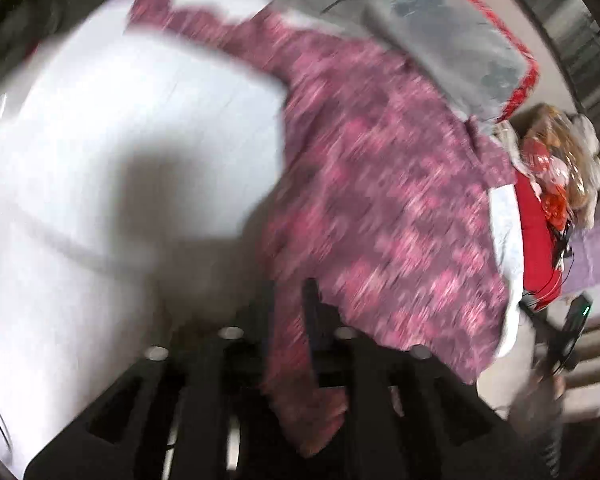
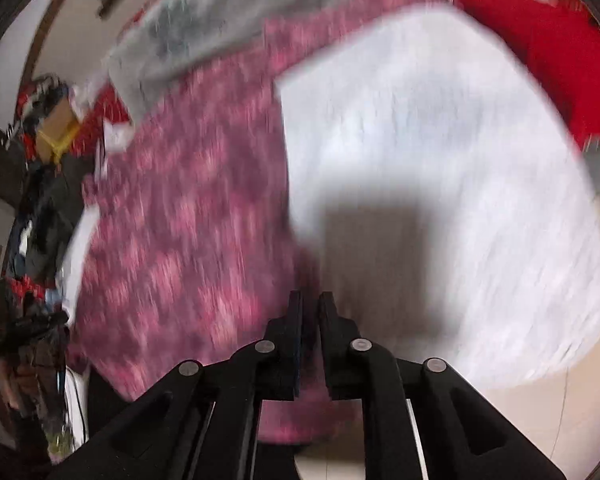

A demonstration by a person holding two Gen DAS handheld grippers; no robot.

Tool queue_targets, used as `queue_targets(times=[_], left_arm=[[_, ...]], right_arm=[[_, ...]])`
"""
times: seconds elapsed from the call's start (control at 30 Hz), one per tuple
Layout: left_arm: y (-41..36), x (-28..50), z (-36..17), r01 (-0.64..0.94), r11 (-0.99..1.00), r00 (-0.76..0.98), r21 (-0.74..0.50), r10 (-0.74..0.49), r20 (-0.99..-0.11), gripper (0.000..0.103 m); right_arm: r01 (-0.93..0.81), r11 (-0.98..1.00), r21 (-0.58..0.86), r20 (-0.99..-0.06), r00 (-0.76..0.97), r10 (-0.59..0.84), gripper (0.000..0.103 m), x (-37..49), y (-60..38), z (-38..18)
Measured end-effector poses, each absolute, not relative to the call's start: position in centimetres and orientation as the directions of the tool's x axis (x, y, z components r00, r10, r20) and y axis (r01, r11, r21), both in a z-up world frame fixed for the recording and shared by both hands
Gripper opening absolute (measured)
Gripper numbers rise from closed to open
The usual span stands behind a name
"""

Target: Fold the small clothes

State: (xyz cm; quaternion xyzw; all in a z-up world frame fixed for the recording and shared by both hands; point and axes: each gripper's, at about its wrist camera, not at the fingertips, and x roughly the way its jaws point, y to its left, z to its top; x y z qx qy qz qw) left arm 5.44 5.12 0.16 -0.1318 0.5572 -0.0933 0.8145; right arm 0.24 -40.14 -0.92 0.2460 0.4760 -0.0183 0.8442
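From the left wrist we see the pink patterned garment [image 1: 380,208] draped over the white surface [image 1: 120,140], a limp corner clamped in our left gripper [image 1: 300,320]. It looks soft and light.

From the right wrist, our right gripper [image 2: 310,304] has its jaws nearly together and empty over the garment's edge, the place to pinch.

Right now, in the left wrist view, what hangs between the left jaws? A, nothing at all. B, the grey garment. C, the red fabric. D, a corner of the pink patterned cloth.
D: in the left wrist view a strip of the pink patterned cloth drops down between the two black fingers of the left gripper, while the grey garment lies further off at the top.
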Motion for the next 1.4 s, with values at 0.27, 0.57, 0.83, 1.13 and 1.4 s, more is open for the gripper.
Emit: queue_targets(times=[0.27,0.57,0.83,1.13,1.4], left_arm=[[-3.5,15.9,-1.8,0.098,0.958,0.385,-0.271,-0.287,-0.877,0.055],[-7.7,23.4,-6.2,0.106,0.948,0.355,-0.301,-0.319,-0.879,0.055],[-8.4,26.6,-5.1,0.123,0.946,0.384,-0.299,-0.323,-0.865,0.055],[-7.7,30.0,-4.9,0.092,0.943,0.413,-0.321,-0.329,-0.849,0.060],[-7.5,30.4,-6.1,0.072,0.935,0.366,-0.346,-0.348,-0.863,0.060]], right_arm=[[0.506,0.702,0.501,-0.731,0.681,0.031,0.039,11.0,-54.9,0.4],[0.669,0.439,0.600,-0.705,0.701,-0.106,0.047,22.3,-68.3,-6.3],[0.653,0.490,0.578,-0.681,0.716,-0.151,0.022,28.3,-70.6,-7.8],[0.670,0.499,0.550,-0.611,0.730,-0.306,0.007,21.4,-73.5,-2.6],[0.659,0.544,0.520,-0.615,0.730,-0.297,0.004,20.1,-70.2,-0.8]])
